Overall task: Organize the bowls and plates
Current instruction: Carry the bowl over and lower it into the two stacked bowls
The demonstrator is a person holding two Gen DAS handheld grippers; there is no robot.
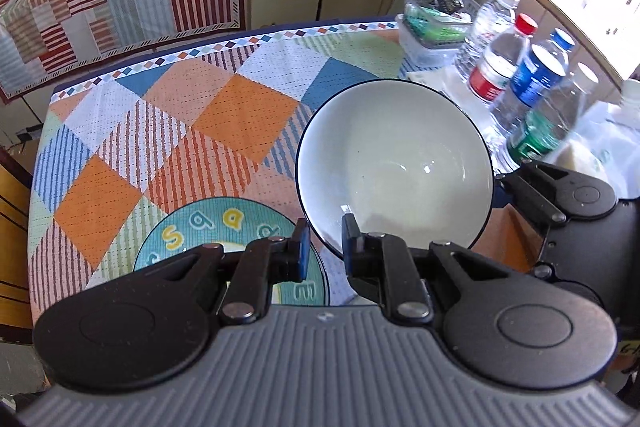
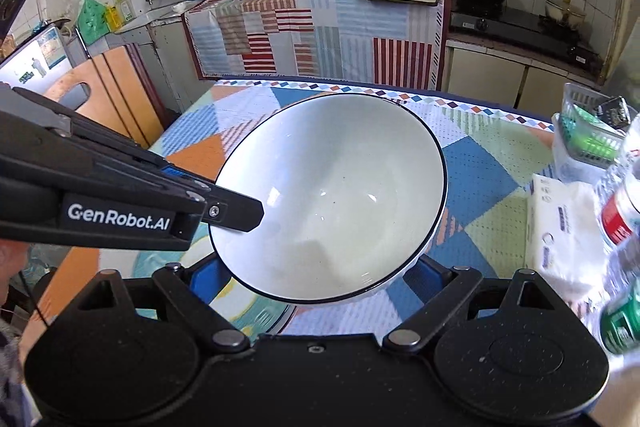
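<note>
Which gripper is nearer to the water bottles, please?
Right. The right gripper clasps the white bowl on the side toward the water bottles, which stand just beyond it; the left gripper pinches the bowl's rim on the side away from them.

Both grippers were matte black with round pivot discs, silver rivets and blue finger pads (image 1: 301,247); the left gripper (image 2: 236,215) bore white "GenRobot.AI" lettering (one small screw beside it).

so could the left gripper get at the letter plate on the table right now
Probably not yet. The left gripper is shut on the white bowl's rim, so it is occupied. The letter plate lies just below it on the tablecloth, with nothing on top that I can see.
</note>
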